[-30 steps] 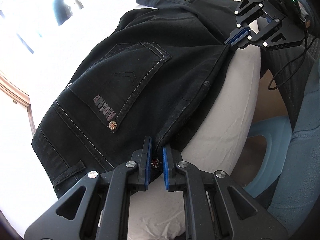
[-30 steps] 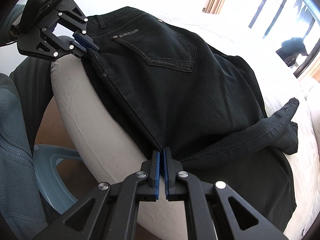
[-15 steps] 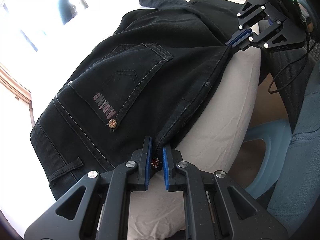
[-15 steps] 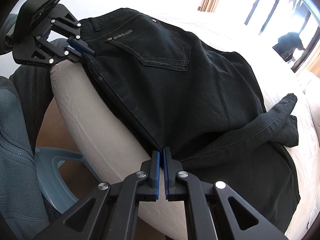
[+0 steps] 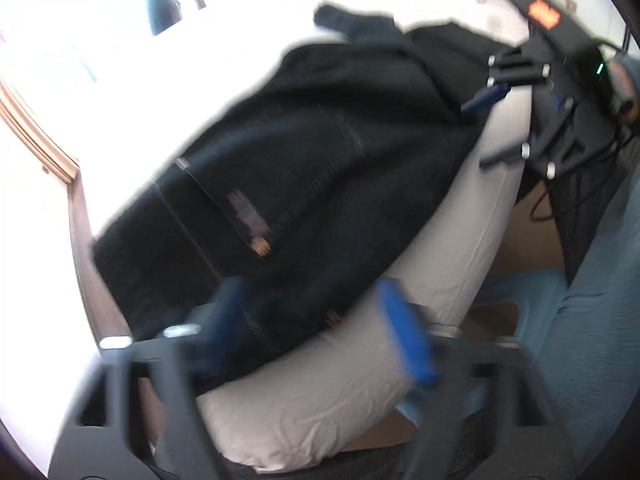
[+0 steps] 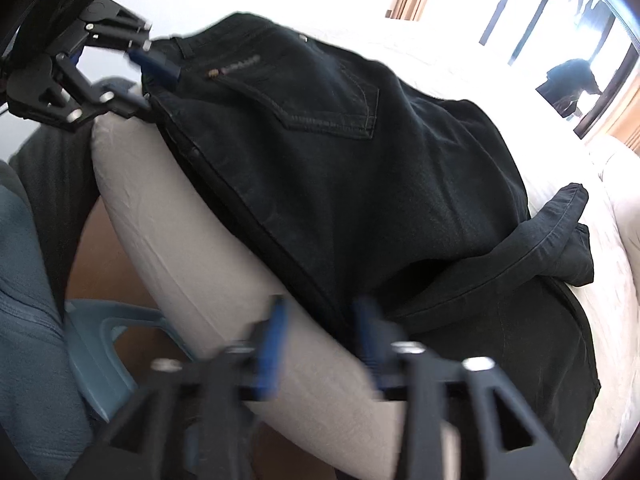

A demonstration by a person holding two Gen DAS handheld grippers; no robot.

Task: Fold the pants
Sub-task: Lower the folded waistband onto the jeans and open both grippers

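Note:
Black jeans lie folded lengthwise on the white bed, back pocket up, near edge at the mattress edge; they also show in the right wrist view. My left gripper is open at the waist end, blue pads apart, the hem edge between them. My right gripper is open at the thigh edge, jaws spread around the fabric edge. A crumpled leg end lies to the right. Both views are blurred by motion.
The white mattress side drops to a brown floor. A light blue plastic stool stands below. A wooden bed frame edge runs at the left. Bright windows are at the far side.
Both grippers have opened and let go of the jeans' edge. The jeans now rest on the bed. Both cameras have pulled back slightly and blurred.

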